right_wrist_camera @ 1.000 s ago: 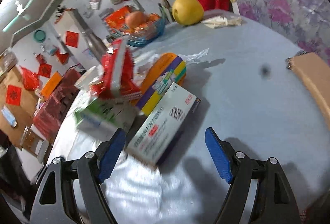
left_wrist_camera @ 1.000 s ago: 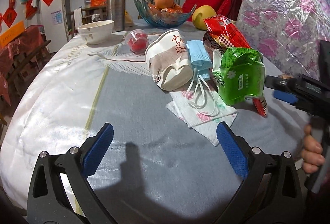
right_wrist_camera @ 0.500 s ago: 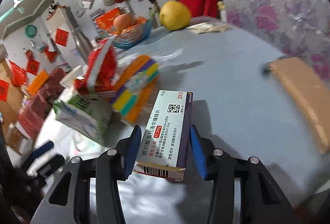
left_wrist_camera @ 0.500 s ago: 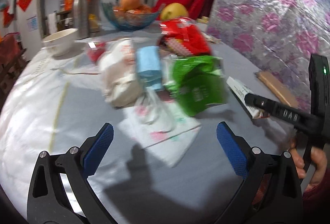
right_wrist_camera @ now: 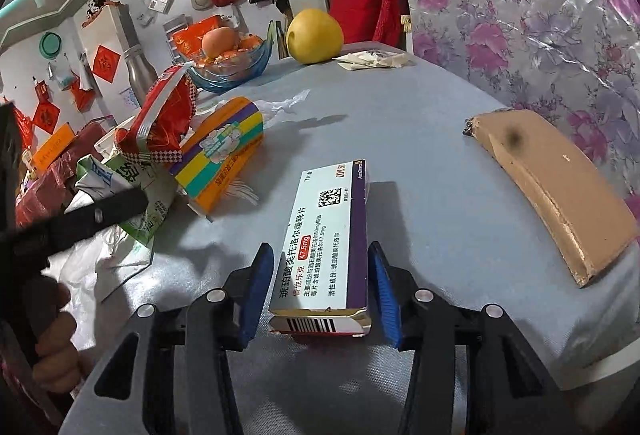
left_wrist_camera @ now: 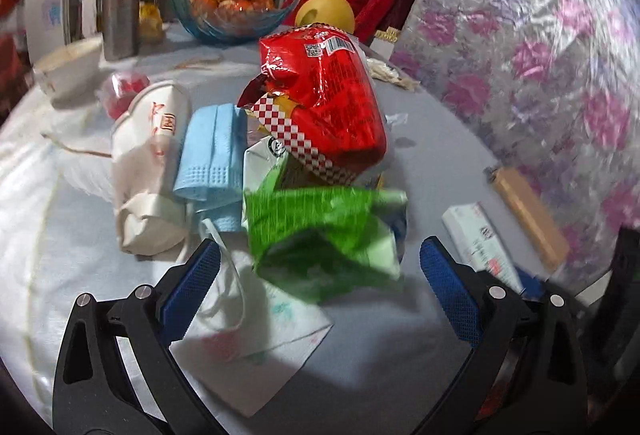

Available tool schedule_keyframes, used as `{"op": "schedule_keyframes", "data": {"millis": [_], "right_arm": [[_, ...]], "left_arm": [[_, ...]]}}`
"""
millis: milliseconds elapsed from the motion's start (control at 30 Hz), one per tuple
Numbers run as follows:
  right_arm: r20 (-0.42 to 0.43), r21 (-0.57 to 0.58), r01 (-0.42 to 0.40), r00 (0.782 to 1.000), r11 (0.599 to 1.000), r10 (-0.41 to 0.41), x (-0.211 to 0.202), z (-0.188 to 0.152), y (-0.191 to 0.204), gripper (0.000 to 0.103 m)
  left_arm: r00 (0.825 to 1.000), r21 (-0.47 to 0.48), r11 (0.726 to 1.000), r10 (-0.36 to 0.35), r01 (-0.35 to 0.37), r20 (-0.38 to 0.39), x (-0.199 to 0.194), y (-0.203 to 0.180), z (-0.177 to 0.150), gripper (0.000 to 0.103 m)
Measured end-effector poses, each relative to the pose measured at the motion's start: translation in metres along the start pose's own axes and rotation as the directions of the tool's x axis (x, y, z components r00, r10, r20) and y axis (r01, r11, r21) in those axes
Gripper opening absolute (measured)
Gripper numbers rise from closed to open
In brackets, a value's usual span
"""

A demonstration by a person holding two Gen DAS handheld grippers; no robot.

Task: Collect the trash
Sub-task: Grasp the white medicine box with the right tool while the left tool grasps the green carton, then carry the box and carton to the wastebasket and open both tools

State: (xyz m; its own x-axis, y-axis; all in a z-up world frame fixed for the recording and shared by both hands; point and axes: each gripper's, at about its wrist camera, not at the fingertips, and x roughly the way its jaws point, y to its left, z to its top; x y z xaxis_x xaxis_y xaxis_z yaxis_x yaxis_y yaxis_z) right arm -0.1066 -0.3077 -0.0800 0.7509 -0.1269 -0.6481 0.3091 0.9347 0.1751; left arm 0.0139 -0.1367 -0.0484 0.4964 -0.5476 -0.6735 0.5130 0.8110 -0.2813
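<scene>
On the grey tablecloth lies a white and purple medicine box (right_wrist_camera: 324, 235), and my right gripper (right_wrist_camera: 319, 250) is shut on its near end, one blue pad on each long side. The box's far end also shows in the left wrist view (left_wrist_camera: 476, 239). My left gripper (left_wrist_camera: 320, 251) stands wide open just in front of a crumpled green packet (left_wrist_camera: 320, 235), which it does not touch. Behind the packet are a red snack bag (left_wrist_camera: 324, 95), a blue face mask (left_wrist_camera: 212, 155) and a crushed paper cup (left_wrist_camera: 148, 163). A printed napkin (left_wrist_camera: 256, 335) lies under the left fingers.
A striped orange and purple packet (right_wrist_camera: 220, 151) lies beside the red bag. A brown flat case (right_wrist_camera: 560, 187) sits near the right table edge. At the back stand a glass fruit bowl (left_wrist_camera: 188, 11), a yellow pomelo (right_wrist_camera: 314, 35), a steel flask (left_wrist_camera: 118, 3) and a white bowl (left_wrist_camera: 68, 71).
My right gripper closed from wide open onto the medicine box. My left gripper moved forward and to the right, up to the green packet, and stayed open.
</scene>
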Motion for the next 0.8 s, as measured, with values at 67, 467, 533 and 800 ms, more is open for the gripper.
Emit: {"op": "schedule_keyframes", "data": {"millis": [67,467,533,800], "right_arm": [[0.007,-0.018,0.014,1.0,1.0,-0.014,0.0,-0.001,0.003,0.048],[0.103,-0.01,-0.021,0.994,1.0,0.021,-0.049,-0.002,0.001,0.042],[0.113,0.0,-0.028,0.993,1.0,0.028,-0.057,-0.003,-0.001,0.042],[0.175,0.021,-0.035,0.984,0.999,0.031,-0.098,-0.012,-0.019,0.042]], "left_arm": [[1.0,-0.019,1.0,0.003,-0.003,-0.012,0.003,0.003,0.002,0.088],[0.997,0.087,0.995,-0.044,0.038,0.067,-0.046,-0.015,-0.021,0.068],[0.995,0.097,0.995,-0.046,0.038,0.085,-0.055,-0.019,-0.022,0.068],[0.989,0.122,0.991,-0.063,0.047,0.136,-0.087,-0.04,-0.026,0.068]]}}
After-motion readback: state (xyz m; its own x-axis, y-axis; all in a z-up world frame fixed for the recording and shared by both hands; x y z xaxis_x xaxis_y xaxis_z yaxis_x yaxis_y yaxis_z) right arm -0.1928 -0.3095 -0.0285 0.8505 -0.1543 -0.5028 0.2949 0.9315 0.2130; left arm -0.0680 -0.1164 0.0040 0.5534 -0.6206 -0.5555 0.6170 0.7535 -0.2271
